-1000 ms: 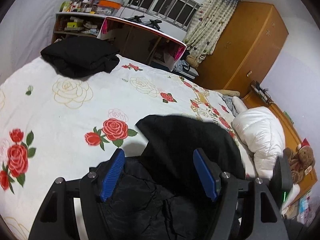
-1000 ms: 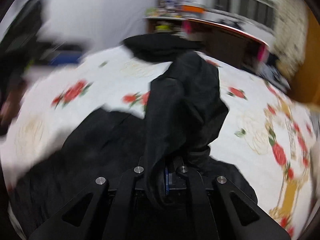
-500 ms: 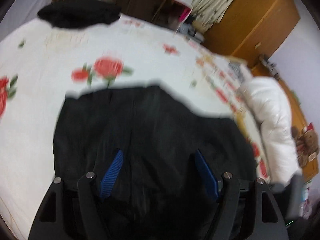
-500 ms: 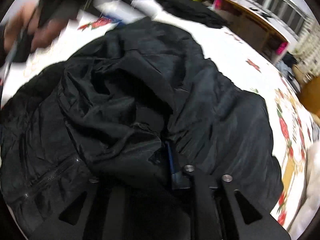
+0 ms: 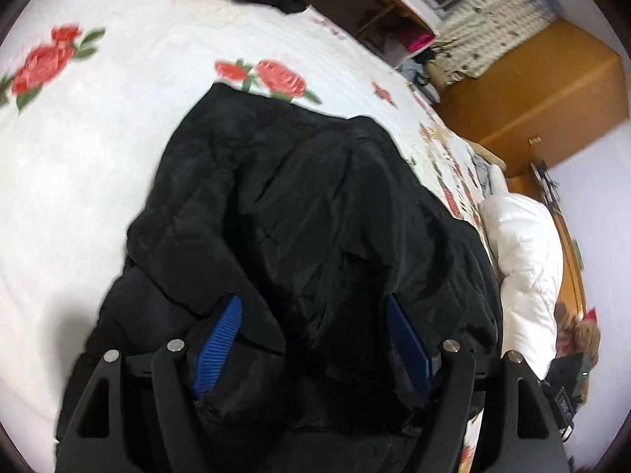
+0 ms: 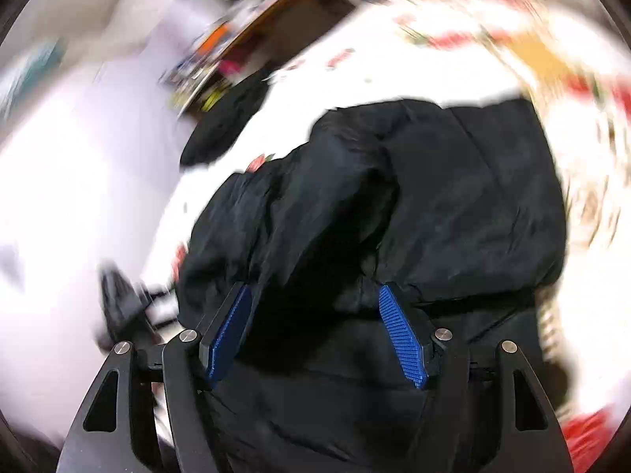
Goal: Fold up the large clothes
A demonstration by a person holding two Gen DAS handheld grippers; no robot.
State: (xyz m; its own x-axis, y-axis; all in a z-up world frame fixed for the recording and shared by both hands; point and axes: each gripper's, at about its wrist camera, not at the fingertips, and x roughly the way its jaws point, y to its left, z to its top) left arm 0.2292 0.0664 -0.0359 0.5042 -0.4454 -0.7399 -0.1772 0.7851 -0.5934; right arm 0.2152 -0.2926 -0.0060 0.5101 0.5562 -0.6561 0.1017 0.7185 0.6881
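Black jacket [image 5: 315,213] lies bunched on the rose-print bed [image 5: 98,149]. Left hand-held gripper [image 5: 311,339] stands wide apart over the fabric, gripping nothing. Right hand-held gripper [image 6: 315,331] is spreading its jaws, cloth between them but unpressed.

The black jacket [image 5: 315,216] filling the middle of the left wrist view was a thin, creased woven cloth with a faint sheen, smooth rather than fuzzy. Under it the bedspread [image 5: 98,157] was matt white quilted cloth printed with red roses. At the right edge lay a white puffy garment [image 5: 528,260] with a slick, slightly glossy shell. The wardrobe [image 5: 552,90] in the upper right was smooth orange-brown wood. The left gripper [image 5: 311,339] had matt black plastic arms, bright metal screw heads and ribbed blue pads [image 5: 219,345]. The right gripper [image 6: 315,331] showed the same ribbed blue pads [image 6: 402,343] on black plastic.
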